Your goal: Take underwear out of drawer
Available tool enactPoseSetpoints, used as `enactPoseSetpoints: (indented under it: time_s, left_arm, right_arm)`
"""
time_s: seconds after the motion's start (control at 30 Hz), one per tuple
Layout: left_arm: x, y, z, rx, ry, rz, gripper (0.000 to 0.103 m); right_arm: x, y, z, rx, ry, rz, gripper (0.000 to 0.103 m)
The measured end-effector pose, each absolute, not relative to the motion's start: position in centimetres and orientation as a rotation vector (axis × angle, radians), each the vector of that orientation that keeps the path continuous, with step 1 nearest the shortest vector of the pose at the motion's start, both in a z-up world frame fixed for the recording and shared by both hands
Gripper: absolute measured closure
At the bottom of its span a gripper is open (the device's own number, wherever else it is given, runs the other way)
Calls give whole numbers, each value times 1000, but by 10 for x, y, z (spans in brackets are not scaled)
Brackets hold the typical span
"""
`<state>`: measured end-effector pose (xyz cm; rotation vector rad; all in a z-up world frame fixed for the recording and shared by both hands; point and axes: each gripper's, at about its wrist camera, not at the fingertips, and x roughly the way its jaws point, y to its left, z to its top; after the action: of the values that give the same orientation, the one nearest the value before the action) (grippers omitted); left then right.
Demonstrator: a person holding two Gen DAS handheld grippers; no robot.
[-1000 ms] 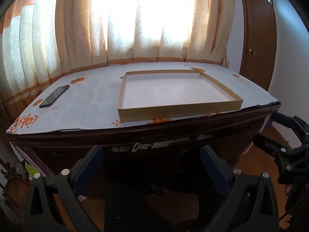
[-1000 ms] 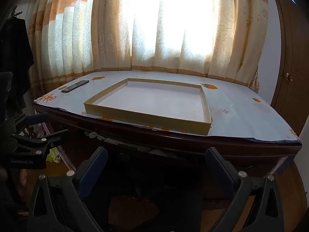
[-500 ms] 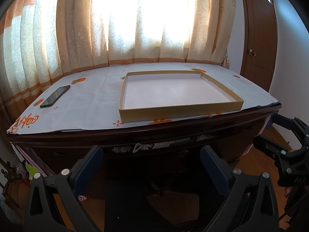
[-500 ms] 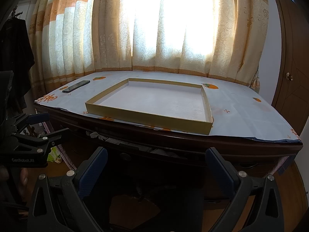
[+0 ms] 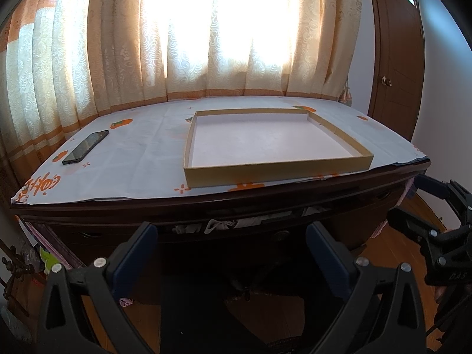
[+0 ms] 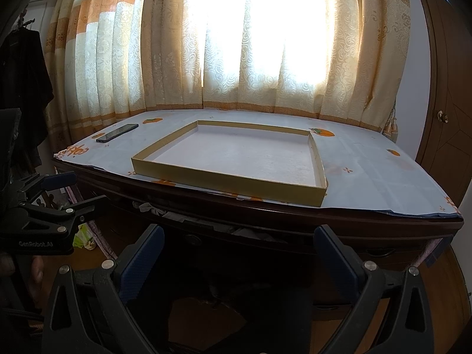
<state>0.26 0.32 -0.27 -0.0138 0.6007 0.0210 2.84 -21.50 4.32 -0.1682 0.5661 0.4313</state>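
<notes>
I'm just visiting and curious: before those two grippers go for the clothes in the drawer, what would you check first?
1. Left gripper open, holding nothing: ok.
2. Right gripper open, holding nothing: ok.
3. Drawer open enough to reach into: not ok, only a narrow gap shows.
4. Underwear located: ok, light cloth peeks from the gap.
5. Tray on the desk free to take clothes: ok.
6. Phone clear of the work: ok, far left on the desk.
</notes>
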Motion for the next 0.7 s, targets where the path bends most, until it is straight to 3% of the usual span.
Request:
enactPoseSetpoints:
  time_s: [0.7]
  left_arm:
    - [2, 7, -2, -16, 599, 21, 0]
  right_arm:
    - [30, -212, 41, -160, 568, 436, 1]
